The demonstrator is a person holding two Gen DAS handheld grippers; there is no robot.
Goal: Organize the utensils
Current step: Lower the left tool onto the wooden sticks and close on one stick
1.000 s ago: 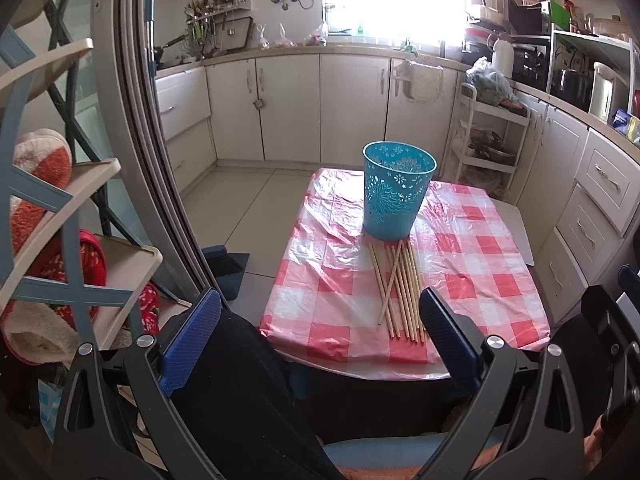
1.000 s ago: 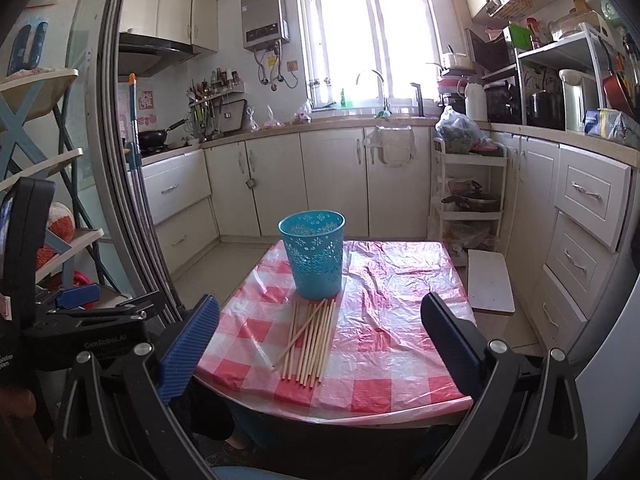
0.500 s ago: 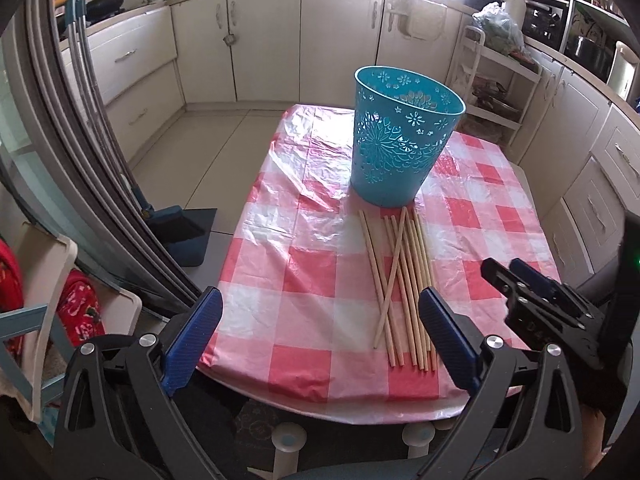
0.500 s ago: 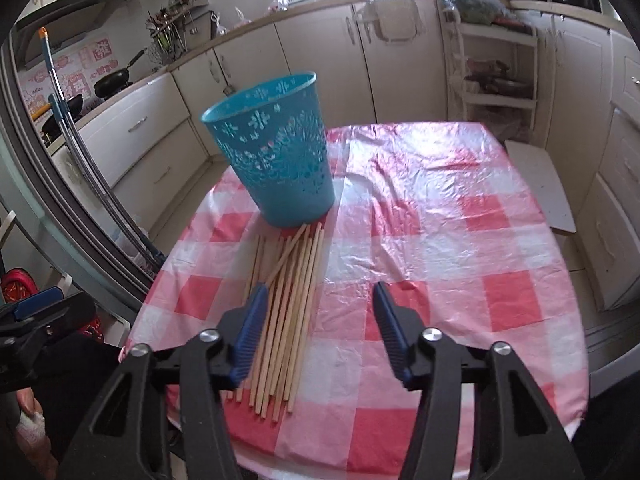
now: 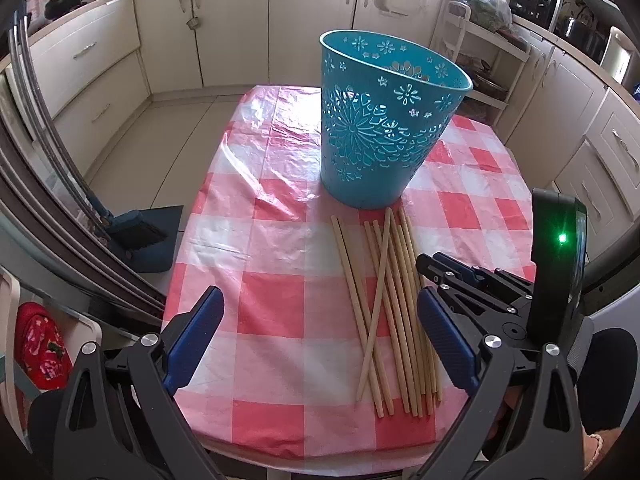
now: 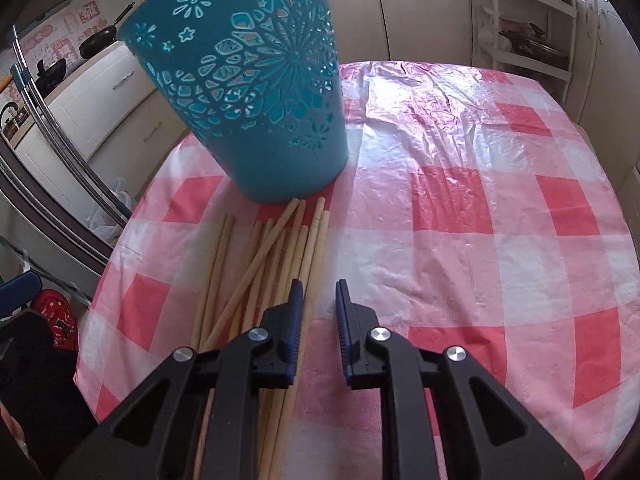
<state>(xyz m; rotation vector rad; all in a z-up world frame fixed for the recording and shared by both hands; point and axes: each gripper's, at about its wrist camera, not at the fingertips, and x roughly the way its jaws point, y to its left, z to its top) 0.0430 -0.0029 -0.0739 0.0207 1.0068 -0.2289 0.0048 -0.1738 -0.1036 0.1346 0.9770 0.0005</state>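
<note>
Several wooden chopsticks (image 5: 390, 312) lie in a loose bundle on a table (image 5: 260, 264) covered with a glossy red-and-white checked plastic cloth, their far ends just beside the foot of a turquoise cut-out basket (image 5: 384, 120) that stands upright at the middle of the table. One stick lies slanted across the others. Cream cabinets (image 5: 236, 24) and a worktop run along the far wall; a white open shelf rack (image 5: 476, 60) stands at the far right, with more drawers down the right side. On the tiled floor to the left of the table sits a dark dustpan with a brush (image 5: 140, 236), next to tall metal rails.

The left gripper (image 5: 320, 336) hovers over the near edge of the table with its blue pads wide apart and nothing between them; the near part of the bundle lies just inside its right finger. The right gripper (image 6: 319, 308) is low over the right edge of the bundle. Its jaws have just been closing and now stand close together with a narrow gap. The rightmost sticks run beneath its left finger (image 6: 294, 320); whether a stick is pinched between the pads I cannot tell, and the visible gap shows only the cloth.
</note>
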